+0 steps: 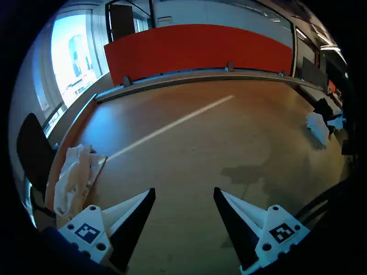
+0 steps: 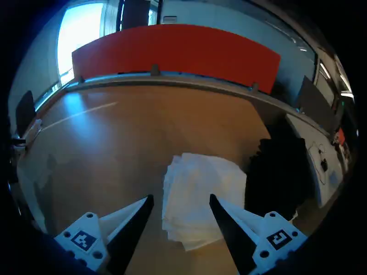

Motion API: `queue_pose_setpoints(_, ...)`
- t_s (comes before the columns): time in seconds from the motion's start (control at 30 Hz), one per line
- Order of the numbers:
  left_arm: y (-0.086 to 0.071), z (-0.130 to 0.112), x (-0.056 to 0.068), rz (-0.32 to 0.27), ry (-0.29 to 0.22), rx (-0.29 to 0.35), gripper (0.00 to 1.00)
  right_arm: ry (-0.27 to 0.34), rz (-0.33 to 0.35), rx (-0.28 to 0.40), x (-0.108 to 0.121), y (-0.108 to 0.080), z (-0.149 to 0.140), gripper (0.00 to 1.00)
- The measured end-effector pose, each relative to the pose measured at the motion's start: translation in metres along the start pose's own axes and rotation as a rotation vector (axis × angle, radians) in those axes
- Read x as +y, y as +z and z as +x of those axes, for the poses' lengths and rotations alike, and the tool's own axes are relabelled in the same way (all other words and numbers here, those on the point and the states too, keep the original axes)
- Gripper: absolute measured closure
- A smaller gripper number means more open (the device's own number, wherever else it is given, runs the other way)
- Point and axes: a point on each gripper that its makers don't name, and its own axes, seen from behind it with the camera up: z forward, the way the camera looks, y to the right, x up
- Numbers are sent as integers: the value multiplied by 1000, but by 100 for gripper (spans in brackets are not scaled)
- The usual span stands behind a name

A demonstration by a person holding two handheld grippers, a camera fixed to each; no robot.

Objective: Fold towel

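Note:
A stack of folded white towels (image 2: 202, 201) lies on the wooden table (image 2: 114, 137) near its right edge, just ahead of my right gripper (image 2: 181, 198), which is open above it with nothing between its fingers. In the left gripper view my left gripper (image 1: 184, 191) is open over bare wood. A crumpled white towel (image 1: 75, 176) sits at the table's left edge, beside the left finger. Another white cloth (image 1: 318, 127) lies far right in that view.
A red partition (image 1: 197, 48) runs along the far side of the table. A dark chair (image 1: 32, 151) stands by the left edge under a bright window (image 1: 75, 59). A black chair back (image 2: 280, 174) rises beside the folded stack, with another desk (image 2: 316, 151) beyond.

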Motion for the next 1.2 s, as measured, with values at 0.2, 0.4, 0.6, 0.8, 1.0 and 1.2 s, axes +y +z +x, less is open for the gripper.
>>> queue_pose_setpoints(0.2, 1, 6, -1, -1, -6, 13, 6, 32, -31, 72, 9, -8, 21, 6)
queue_pose_setpoints(0.4, 1, 11, 0, -3, -13, 27, 6, 62, -65, 156, 17, -15, 43, 6)
queue_pose_setpoints(0.6, 1, 14, -1, 1, -19, 36, 6, 102, -83, 188, 23, -15, 50, 0)
queue_pose_setpoints(0.8, 1, 23, -4, 9, -31, 60, 6, 123, -121, 248, 30, -19, 61, 0)
queue_pose_setpoints(1.0, 0, 38, -11, 26, -54, 101, 6, 102, -225, 335, 48, -26, 77, 0)
queue_pose_setpoints(1.2, -3, 61, -23, 57, -99, 176, 6, 85, -273, 423, 50, -39, 96, 0)
